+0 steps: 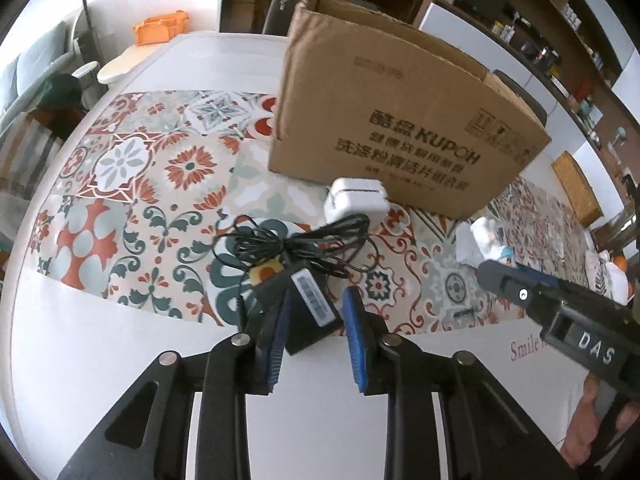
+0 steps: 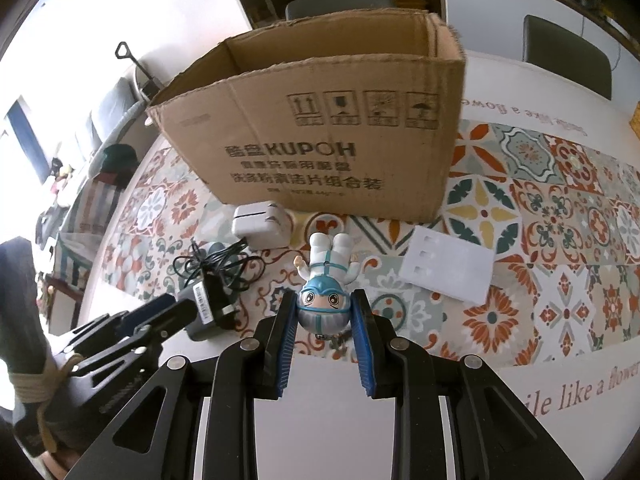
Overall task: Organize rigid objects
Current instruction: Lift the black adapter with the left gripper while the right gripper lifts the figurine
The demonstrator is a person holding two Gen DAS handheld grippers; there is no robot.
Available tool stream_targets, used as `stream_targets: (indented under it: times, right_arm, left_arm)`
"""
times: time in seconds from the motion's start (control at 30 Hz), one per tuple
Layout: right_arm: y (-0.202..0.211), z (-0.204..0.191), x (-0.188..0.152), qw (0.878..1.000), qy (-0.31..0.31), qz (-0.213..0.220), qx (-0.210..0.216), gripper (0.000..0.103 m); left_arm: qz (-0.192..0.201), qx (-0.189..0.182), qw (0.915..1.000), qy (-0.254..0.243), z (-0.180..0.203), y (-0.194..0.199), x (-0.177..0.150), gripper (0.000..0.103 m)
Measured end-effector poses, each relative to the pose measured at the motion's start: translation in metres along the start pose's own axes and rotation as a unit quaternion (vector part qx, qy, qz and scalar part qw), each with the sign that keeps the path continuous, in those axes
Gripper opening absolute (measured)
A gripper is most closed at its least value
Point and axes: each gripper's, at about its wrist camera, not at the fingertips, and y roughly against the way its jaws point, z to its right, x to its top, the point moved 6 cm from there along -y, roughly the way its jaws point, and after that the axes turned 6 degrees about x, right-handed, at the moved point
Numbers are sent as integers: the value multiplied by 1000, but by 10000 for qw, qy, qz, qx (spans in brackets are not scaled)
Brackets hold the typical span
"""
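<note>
An open cardboard box (image 1: 400, 120) stands on the patterned tablecloth; it also shows in the right wrist view (image 2: 320, 140). My left gripper (image 1: 316, 320) is open around a black power adapter (image 1: 310, 308) with a coiled black cable (image 1: 296, 244); the left pad touches it, the right pad stands apart. My right gripper (image 2: 324, 316) has its pads against the head of a white-and-blue toy figure (image 2: 326, 280) lying on the cloth. A white charger block (image 1: 356, 200) lies in front of the box, also in the right wrist view (image 2: 262, 226).
A flat white packaging piece (image 2: 448, 266) lies right of the figure. The tablecloth (image 2: 560, 220) stretches to the right. The right gripper's body (image 1: 560, 312) shows at the right of the left wrist view. Chairs and shelves stand behind the table.
</note>
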Motion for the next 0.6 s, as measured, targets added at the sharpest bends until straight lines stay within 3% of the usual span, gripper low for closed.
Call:
stream_targets:
  times: [0.17, 0.23, 0.4, 0.6]
  right_arm:
    - [-7, -8, 0, 9999, 76, -36, 85, 27]
    - [-7, -9, 0, 9999, 106, -25, 77, 27]
    - [-9, -4, 1, 9999, 85, -32, 51, 27]
    - [-12, 3, 1, 10000, 23, -71, 60, 27]
  left_arm:
    - [-292, 41, 9995, 137, -5, -14, -1, 35]
    - [-292, 234, 9992, 161, -6, -16, -2, 47]
    - [-493, 442, 9972, 359, -12, -27, -1, 60]
    - [-543, 689, 9956, 336, -9, -40, 3, 60]
